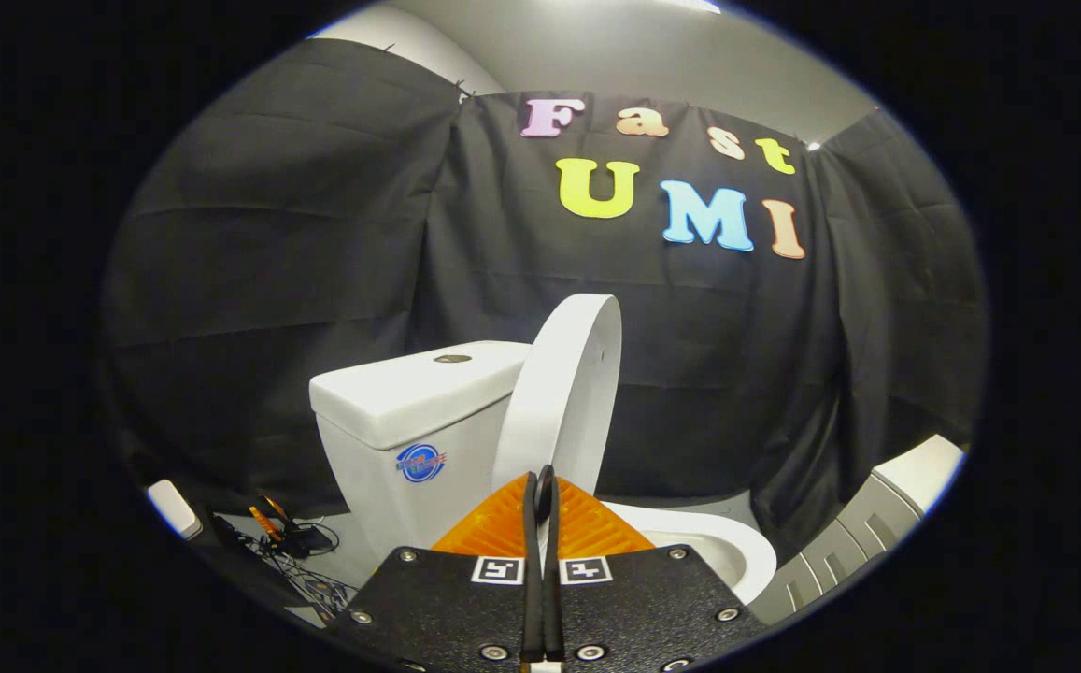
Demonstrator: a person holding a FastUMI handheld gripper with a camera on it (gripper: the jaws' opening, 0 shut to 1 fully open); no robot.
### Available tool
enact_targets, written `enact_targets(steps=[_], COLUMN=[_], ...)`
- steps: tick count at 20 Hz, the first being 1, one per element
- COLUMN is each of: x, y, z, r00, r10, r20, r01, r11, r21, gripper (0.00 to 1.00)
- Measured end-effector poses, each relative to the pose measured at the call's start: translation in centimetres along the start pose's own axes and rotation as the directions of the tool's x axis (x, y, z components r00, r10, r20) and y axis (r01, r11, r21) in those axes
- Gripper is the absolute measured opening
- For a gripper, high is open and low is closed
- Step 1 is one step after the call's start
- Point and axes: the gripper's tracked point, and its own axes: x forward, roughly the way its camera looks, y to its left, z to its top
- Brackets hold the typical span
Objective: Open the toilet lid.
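Toilet lid [566, 393] raised to a near-upright position, leaning back toward the cistern [414, 411] and just beyond the fingertips. The opening appears essentially complete; at most a final push to rest the lid fully against the cistern may remain. The gripper [541, 486] has its two fingers pressed together with nothing between them, the tips just in front of the lid's lower edge; contact with the lid cannot be judged. Lid: smooth, glossy oval shell with a rounded rim. Cistern: boxy glazed ceramic, a round flush button [452, 358] set in its flat top. Bowl [727, 547]: curved, glossy rim exposed beside the fingers. Tangled cables [292, 542] lie on the floor beside the cistern
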Motion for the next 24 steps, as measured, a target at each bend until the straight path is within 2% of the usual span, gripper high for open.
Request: enact_targets(steps=[7, 15, 18, 19, 21, 22, 23, 24], x=[1.5, 2.5, 2.9, 2.9, 2.6, 2.5, 1.9, 1.4], y=[3.6, 6.0, 5.9, 6.2, 7.4, 7.0, 5.9, 4.5], z=[0.5, 0.7, 0.6, 0.6, -0.2, -0.4, -0.1, 0.7], r00=[0.999, 0.997, 0.997, 0.996, 0.983, 0.982, 0.985, 0.987], r10=[0.049, 0.070, 0.067, 0.087, 0.182, 0.187, 0.170, 0.151], r20=[0.011, 0.022, 0.026, 0.030, 0.014, 0.017, 0.033, 0.052], r01=[-0.048, -0.067, -0.063, -0.083, -0.180, -0.185, -0.165, -0.141], r11=[0.997, 0.988, 0.989, 0.990, 0.981, 0.979, 0.979, 0.977], r21=[-0.068, -0.140, -0.133, -0.117, -0.073, -0.080, -0.116, -0.157], gripper=[0.00, 0.00, 0.00, 0.00, 0.06, 0.24, 0.28, 0.44])
